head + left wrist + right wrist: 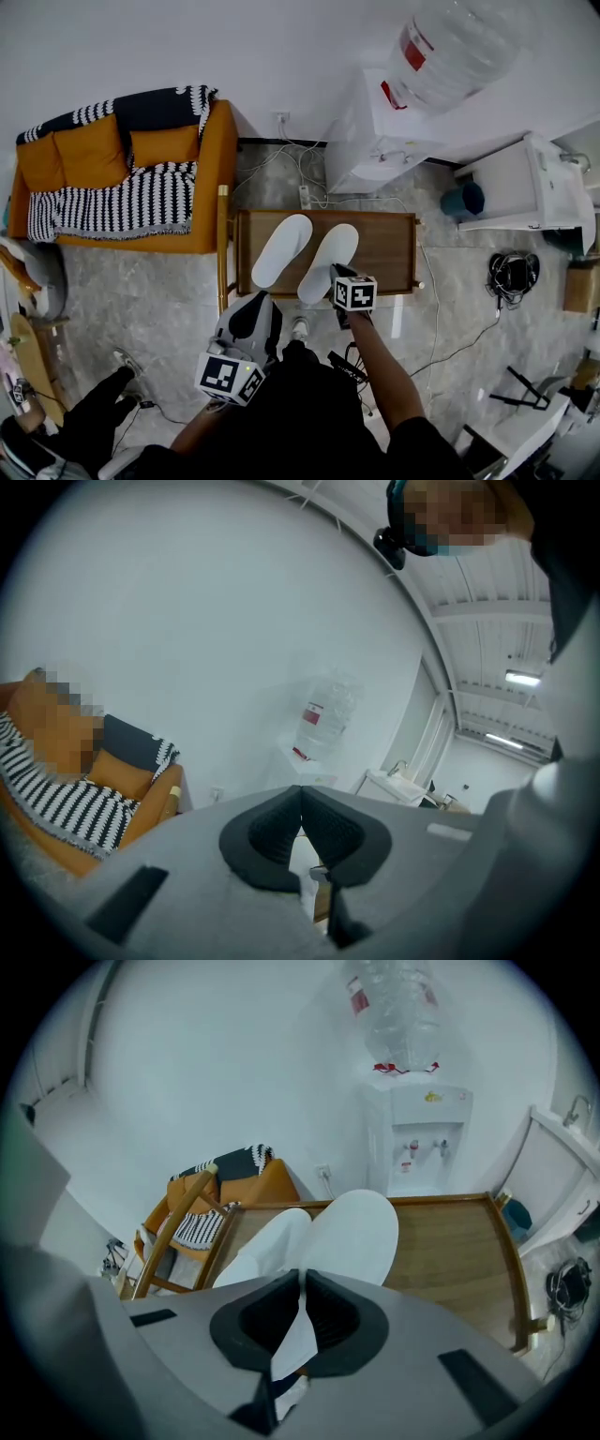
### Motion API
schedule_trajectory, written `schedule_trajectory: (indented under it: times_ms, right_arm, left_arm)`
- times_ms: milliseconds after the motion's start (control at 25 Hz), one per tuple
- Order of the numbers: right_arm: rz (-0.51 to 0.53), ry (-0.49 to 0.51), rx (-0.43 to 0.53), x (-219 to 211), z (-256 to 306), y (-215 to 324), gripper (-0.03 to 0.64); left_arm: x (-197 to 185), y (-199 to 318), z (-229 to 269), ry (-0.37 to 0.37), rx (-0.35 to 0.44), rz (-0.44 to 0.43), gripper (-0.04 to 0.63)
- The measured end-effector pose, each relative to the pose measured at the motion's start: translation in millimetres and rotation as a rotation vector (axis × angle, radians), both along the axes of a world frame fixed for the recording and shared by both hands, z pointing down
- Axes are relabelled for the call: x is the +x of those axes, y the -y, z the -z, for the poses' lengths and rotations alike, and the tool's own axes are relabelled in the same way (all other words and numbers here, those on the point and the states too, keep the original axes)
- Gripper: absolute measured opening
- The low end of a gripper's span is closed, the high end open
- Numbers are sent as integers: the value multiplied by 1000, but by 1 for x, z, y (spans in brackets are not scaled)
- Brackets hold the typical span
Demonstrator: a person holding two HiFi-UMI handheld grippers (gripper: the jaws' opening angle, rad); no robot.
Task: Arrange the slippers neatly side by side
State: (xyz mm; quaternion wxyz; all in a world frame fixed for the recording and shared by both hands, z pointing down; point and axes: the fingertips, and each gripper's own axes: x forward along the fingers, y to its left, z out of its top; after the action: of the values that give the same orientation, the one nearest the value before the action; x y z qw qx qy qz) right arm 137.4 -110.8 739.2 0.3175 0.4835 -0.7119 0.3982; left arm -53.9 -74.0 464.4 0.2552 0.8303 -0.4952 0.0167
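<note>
Two white slippers lie close together on a low wooden table [386,246], toes pointing away from me. The left slipper [281,249] [270,1241] lies flat. The right slipper [330,257] [354,1234] has its heel edge pinched between the pads of my right gripper [337,276] [302,1281], which points steeply down at the table's near edge. My left gripper [255,311] [301,795] hovers short of the table, to the left, its pads touching with nothing between them.
An orange sofa [122,169] with a striped blanket stands at the left. A water dispenser [375,131] and a white cabinet [525,187] stand behind and to the right. A wooden chair rail [223,246] borders the table's left side. Cables [511,274] lie on the floor.
</note>
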Motion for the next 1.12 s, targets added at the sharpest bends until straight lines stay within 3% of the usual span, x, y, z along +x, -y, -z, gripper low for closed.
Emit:
schedule_trajectory:
  times_ms: [560, 840, 1120]
  right_arm:
    - [259, -93, 4, 14, 1, -19, 28]
    - [403, -190, -18, 33, -17, -27, 28]
    - [385, -238, -67, 62, -41, -21, 29]
  left_arm:
    - [4, -20, 1, 1, 0, 7, 12]
    - [3, -26, 0, 9, -1, 19, 12]
    - [1, -32, -2, 17, -8, 29, 12]
